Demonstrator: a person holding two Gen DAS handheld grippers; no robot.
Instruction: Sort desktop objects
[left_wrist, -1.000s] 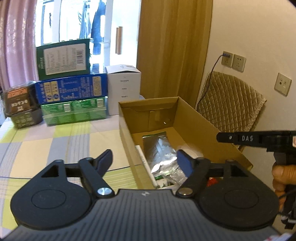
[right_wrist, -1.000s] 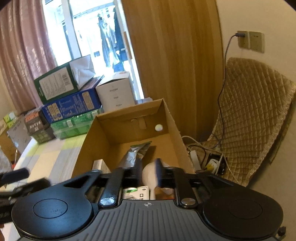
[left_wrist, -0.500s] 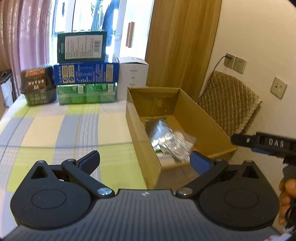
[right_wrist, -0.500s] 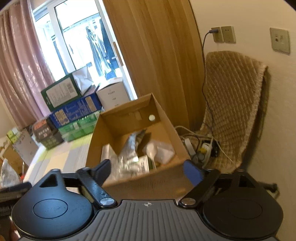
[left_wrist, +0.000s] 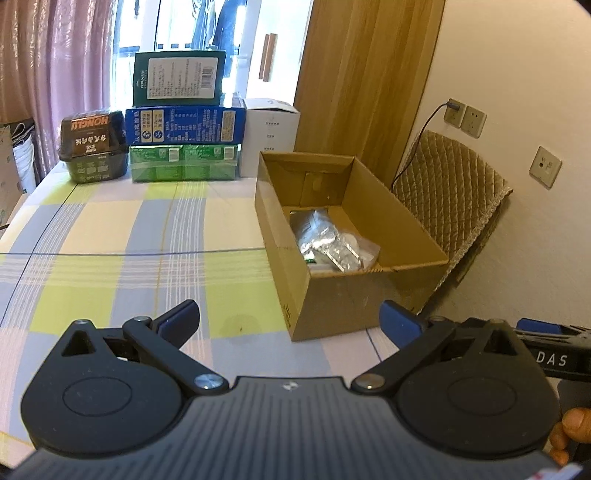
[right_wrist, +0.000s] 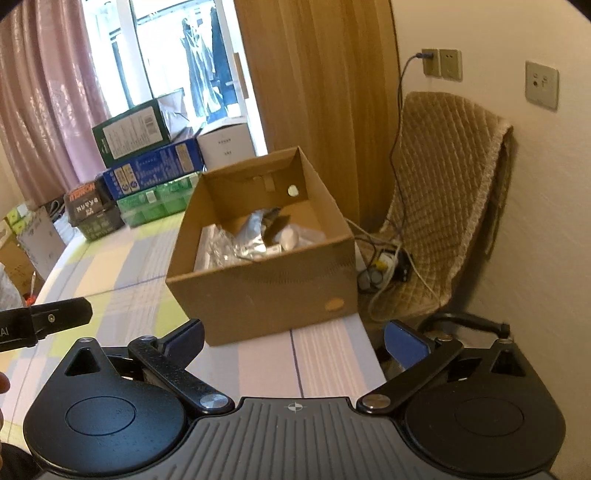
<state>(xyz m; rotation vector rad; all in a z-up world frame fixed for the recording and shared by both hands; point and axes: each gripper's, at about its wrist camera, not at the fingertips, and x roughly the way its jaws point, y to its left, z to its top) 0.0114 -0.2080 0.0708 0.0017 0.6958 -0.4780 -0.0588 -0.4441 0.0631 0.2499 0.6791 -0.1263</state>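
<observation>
The cardboard box (left_wrist: 369, 288) sits ahead of 2 wide-spread, empty grippers (left_wrist: 290, 319) (right_wrist: 293, 338).

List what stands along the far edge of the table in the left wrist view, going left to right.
Dark brown tub → stack of green pack, blue box and dark green box on top → white box → open cardboard box, nearer the camera.

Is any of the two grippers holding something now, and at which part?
Nothing is held: left gripper and right gripper are both open and empty, short of the brown cardboard box.
</observation>
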